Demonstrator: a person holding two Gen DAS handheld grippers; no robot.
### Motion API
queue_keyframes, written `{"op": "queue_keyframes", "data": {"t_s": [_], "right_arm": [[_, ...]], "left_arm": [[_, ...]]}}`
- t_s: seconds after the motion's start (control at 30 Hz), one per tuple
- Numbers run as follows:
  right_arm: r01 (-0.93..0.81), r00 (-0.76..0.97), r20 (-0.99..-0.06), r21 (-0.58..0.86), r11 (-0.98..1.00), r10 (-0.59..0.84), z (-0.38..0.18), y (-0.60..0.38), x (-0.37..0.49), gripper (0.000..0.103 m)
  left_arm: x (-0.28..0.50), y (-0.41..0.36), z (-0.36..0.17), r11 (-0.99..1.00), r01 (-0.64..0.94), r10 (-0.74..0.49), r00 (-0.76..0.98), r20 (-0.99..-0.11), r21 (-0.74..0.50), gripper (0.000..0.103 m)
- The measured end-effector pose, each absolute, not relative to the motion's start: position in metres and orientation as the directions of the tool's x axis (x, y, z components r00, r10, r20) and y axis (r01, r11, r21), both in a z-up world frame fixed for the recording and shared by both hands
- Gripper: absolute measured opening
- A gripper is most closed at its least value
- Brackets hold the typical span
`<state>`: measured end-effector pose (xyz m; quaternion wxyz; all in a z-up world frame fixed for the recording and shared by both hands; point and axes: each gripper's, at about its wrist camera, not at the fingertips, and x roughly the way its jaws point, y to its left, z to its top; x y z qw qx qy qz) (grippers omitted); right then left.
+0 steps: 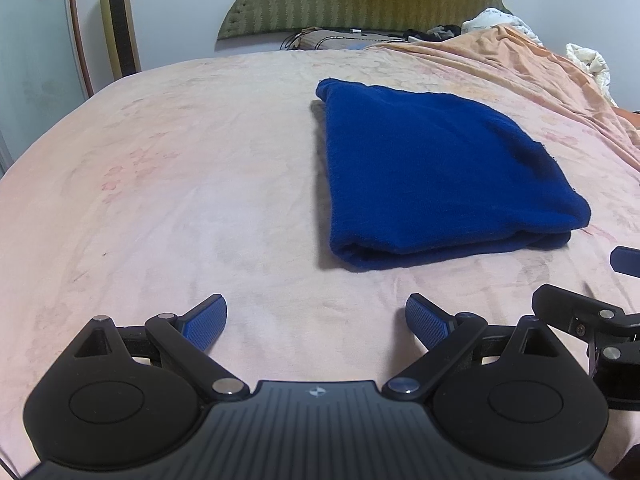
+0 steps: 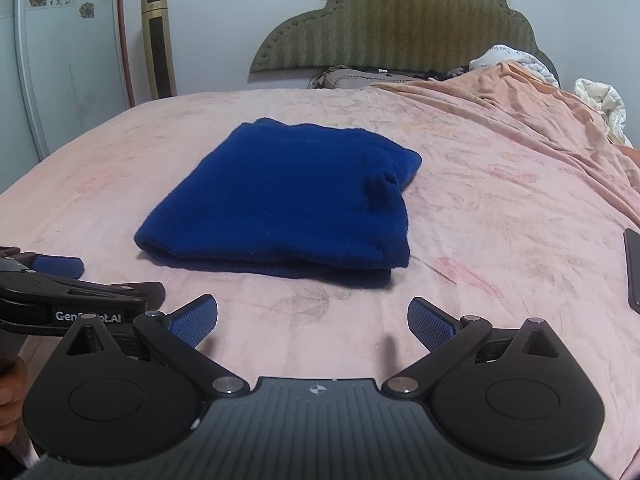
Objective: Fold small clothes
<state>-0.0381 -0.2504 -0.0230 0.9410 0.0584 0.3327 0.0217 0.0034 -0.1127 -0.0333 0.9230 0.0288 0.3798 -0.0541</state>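
Observation:
A blue fleece garment [image 1: 436, 176] lies folded into a thick rectangle on the pink bedsheet [image 1: 180, 184]; the same blue garment [image 2: 288, 204] sits centre-left in the right wrist view. My left gripper [image 1: 316, 320] is open just above the sheet, short of the fold's near edge and to its left, holding nothing. My right gripper [image 2: 313, 320] is open too, in front of the garment's near edge with nothing between its fingers. Each gripper shows at the edge of the other's view.
A green padded headboard [image 2: 400, 28] stands at the far end with pillows and dark items below it. A bunched orange blanket [image 2: 532, 108] and white bedding [image 2: 600, 100] lie far right. A dark flat phone-like object [image 2: 634, 268] rests at the right edge. A gold tower fan [image 1: 118, 20] stands left.

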Motion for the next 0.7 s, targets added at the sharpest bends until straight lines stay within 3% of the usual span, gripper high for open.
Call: {"op": "queue_keyframes", "data": {"t_s": [0.7], "right_arm": [[-0.027,0.777,-0.620,0.146,0.989,0.112,-0.0161,-0.2591,-0.0374,0.103]], "left_arm": [[0.0036,-0.1154,-0.0237,0.987,0.155,-0.094,0.734,-0.673,0.031,0.097]]}}
